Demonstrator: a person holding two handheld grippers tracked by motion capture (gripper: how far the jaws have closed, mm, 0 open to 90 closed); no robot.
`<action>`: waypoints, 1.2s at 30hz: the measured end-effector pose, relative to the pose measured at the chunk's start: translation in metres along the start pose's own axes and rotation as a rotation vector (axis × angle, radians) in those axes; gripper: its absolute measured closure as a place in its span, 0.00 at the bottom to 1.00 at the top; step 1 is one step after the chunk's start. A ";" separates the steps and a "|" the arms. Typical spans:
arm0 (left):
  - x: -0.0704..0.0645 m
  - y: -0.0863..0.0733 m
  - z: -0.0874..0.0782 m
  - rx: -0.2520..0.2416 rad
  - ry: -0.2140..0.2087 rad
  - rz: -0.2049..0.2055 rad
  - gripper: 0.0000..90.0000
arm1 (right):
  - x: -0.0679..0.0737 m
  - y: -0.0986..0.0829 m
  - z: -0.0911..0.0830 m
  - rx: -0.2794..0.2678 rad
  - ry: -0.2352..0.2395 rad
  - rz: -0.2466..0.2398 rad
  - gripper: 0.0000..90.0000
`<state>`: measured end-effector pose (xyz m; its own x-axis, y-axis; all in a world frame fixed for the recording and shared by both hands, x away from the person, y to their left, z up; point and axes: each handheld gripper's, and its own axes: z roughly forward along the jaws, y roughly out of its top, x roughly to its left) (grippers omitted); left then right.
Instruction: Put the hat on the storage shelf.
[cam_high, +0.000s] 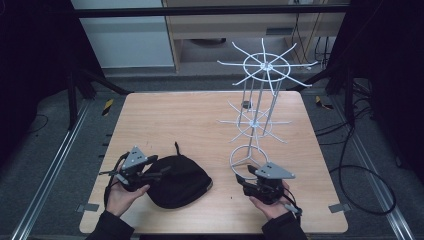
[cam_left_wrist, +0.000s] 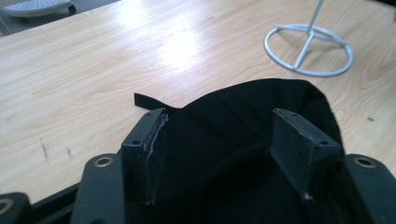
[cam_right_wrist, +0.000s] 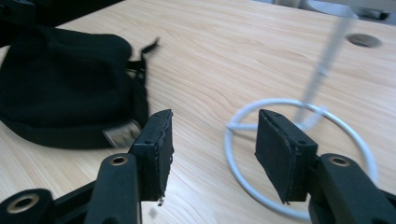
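My left gripper (cam_high: 159, 174) spreads wide around the black cap (cam_high: 180, 181) near the table (cam_high: 165, 120) front edge, gripping nothing; my right gripper (cam_high: 242, 180) gapes, holding nothing, above the white wire rack (cam_high: 257, 100) base.

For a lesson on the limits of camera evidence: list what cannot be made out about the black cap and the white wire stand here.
- Black cap, left gripper view: its near part lies between the left tongs; contact unclear.
- Cap's label, right gripper view: blurred, unreadable.
- White wire stand, right gripper view: pole blurred, top cut off by the upper edge.
- Stand's base ring: partly behind the right tongs.
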<state>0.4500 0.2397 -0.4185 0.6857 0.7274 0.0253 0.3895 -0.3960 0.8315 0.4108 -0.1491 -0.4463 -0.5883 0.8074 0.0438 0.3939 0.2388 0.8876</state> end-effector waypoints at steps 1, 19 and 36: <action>0.000 0.002 0.003 0.001 -0.009 0.008 0.41 | -0.003 -0.002 -0.003 0.000 -0.006 0.005 0.51; -0.005 0.000 0.025 0.143 -0.097 0.118 0.44 | -0.058 -0.036 -0.026 0.090 -0.142 0.088 0.46; -0.012 -0.007 0.039 0.258 -0.095 0.160 0.70 | -0.064 -0.040 -0.019 0.148 -0.159 0.087 0.47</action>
<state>0.4635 0.2119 -0.4461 0.8006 0.5936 0.0821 0.4070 -0.6391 0.6526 0.4196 -0.2206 -0.4763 -0.4331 0.9007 0.0339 0.5448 0.2316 0.8059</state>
